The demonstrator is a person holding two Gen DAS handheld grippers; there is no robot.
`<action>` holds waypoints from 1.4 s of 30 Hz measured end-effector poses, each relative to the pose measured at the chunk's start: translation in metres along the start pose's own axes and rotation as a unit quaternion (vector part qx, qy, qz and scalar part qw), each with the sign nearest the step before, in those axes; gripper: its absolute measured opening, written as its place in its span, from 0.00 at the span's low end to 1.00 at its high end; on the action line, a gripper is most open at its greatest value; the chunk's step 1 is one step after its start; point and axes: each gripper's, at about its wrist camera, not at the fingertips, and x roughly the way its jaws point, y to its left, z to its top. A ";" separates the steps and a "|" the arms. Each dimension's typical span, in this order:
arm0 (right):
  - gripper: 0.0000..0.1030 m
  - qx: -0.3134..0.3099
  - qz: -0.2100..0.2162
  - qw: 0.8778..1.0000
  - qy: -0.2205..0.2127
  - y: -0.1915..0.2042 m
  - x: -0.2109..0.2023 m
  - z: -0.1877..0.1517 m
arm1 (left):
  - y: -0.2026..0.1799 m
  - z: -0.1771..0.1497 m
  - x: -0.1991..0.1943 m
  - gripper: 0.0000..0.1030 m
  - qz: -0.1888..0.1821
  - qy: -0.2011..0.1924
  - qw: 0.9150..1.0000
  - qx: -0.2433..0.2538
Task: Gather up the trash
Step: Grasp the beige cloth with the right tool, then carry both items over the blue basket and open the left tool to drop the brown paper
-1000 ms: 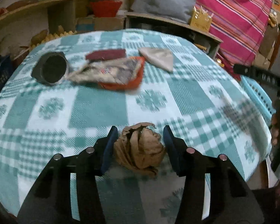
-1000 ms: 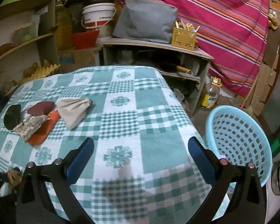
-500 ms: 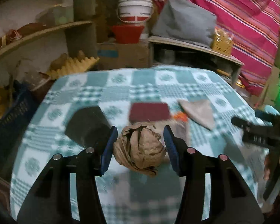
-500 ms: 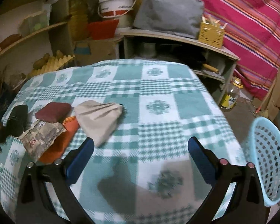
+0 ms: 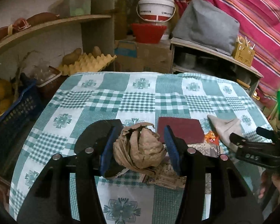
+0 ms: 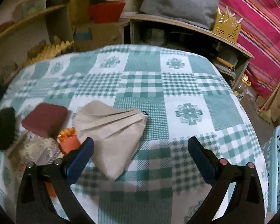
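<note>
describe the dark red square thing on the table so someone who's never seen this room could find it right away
Start at the table with the green-and-white checked cloth. Near its left side lies a cluster of trash, and the maroon square pad sits at the far edge of it, just left of the beige folded paper. It is the only flat, plain, dark red piece; its neighbours are beige, orange or printed.

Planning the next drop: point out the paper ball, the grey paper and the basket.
paper ball (image 5: 139, 150), left wrist view, middle of the wad
grey paper (image 6: 112, 132), right wrist view, its centre
basket (image 6: 279, 160), right wrist view, perforated wall
</note>
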 end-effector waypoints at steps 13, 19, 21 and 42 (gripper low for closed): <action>0.14 -0.008 0.074 0.997 -0.002 0.005 -0.007 -0.006 | 0.007 0.005 -0.007 0.49 0.004 -0.011 1.000 -0.023; 0.06 0.010 0.079 0.996 -0.033 -0.027 -0.034 -0.006 | -0.007 0.008 -0.015 0.49 0.000 -0.019 1.000 -0.023; 0.06 0.016 0.075 0.996 -0.043 -0.042 -0.045 -0.007 | -0.016 0.010 -0.018 0.49 -0.006 -0.022 0.999 -0.022; 0.06 0.130 0.002 0.981 -0.146 -0.256 -0.159 -0.063 | -0.200 0.002 -0.049 0.49 -0.136 -0.041 0.989 0.051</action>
